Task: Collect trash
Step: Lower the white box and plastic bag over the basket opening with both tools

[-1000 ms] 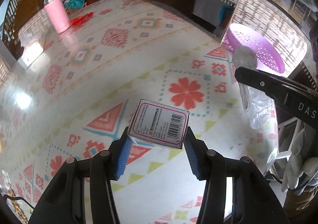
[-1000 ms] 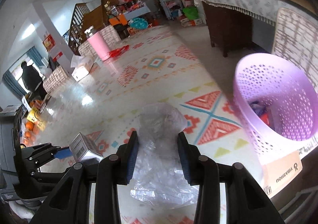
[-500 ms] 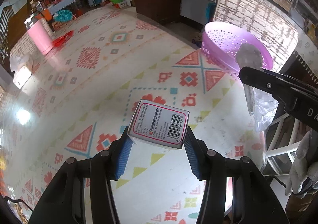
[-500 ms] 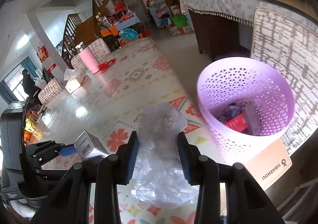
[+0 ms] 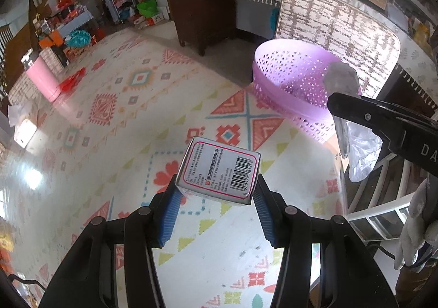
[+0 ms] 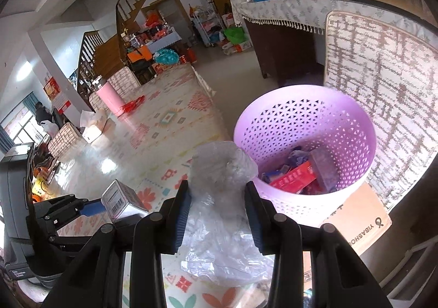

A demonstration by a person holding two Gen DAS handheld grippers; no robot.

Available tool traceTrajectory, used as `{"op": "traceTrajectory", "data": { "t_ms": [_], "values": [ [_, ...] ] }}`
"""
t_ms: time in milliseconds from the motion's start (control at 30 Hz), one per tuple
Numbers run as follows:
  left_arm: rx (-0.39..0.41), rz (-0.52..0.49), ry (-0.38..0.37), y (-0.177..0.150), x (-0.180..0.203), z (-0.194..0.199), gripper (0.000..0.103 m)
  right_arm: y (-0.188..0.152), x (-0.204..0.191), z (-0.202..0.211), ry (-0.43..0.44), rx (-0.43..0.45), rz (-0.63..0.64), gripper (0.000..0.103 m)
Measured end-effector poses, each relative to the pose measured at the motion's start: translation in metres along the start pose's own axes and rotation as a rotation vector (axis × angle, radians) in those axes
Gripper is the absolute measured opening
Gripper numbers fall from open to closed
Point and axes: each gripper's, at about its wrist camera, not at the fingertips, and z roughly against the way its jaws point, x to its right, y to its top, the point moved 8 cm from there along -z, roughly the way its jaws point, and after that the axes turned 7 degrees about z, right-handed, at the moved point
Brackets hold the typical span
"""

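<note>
1. Gripping a small white carton [image 5: 218, 168] with a red border and barcode, the left gripper [image 5: 217, 193] has its blue pads pressed on the carton's two sides; the carton is held off the floor, at 6 o'clock in the left wrist view.
2. Right gripper [image 6: 216, 205]: fingers closed on a crumpled clear plastic bag [image 6: 220, 198], which bulges above the pads and hangs loose below them, at 6 o'clock in the right wrist view.
3. Lilac perforated basket [image 6: 305, 127]: stands on the floor at 3 o'clock of the right wrist view, just beyond the bag; a red packet [image 6: 294, 178] and other wrappers lie inside.
4. Patterned floor mat [image 5: 115, 105]: cream with red and teal motifs, beneath both grippers.
5. Woven panel [image 6: 383, 89]: leaning upright behind the basket, at 2 o'clock.
6. Cardboard piece [image 6: 361, 219]: touching the basket's foot at 4 o'clock.
7. Pink cylinder [image 5: 42, 78]: at 10 o'clock in the left wrist view, well apart from the basket.
</note>
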Motion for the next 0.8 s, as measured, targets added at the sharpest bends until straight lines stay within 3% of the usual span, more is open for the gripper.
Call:
{"op": "traceTrajectory", "data": {
  "t_ms": [800],
  "values": [
    [0.031, -0.006, -0.042, 0.034, 0.023, 0.001, 0.050, 0.015, 0.047, 0.027, -0.035, 0.050, -0.056, 0.043]
  ]
}}
